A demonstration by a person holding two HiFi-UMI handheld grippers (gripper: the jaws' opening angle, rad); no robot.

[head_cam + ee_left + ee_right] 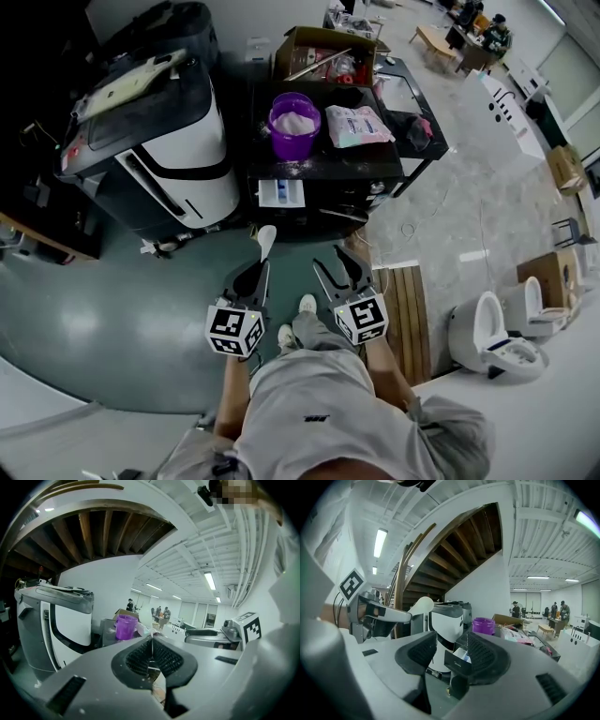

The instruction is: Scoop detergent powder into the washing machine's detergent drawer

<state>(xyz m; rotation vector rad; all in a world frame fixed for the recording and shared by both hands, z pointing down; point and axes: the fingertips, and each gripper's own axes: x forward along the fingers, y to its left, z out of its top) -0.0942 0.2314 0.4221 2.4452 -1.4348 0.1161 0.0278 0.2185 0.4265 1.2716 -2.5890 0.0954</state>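
In the head view my left gripper (260,266) is shut on the handle of a white scoop (266,238), whose bowl points away from me. My right gripper (338,262) is open and empty beside it. Both hang in front of a black unit with an open detergent drawer (281,192). On top of the unit stands a purple bucket (294,124) of white powder. The left gripper view shows the jaws pressed on the thin scoop handle (152,645). The right gripper view shows the scoop bowl (422,605), the drawer (459,659) and the bucket (483,625).
A white and black washing machine (173,141) stands left of the black unit. A detergent bag (360,125) and a cardboard box (323,52) sit near the bucket. White toilets (492,333) stand at right. People are far back in the hall.
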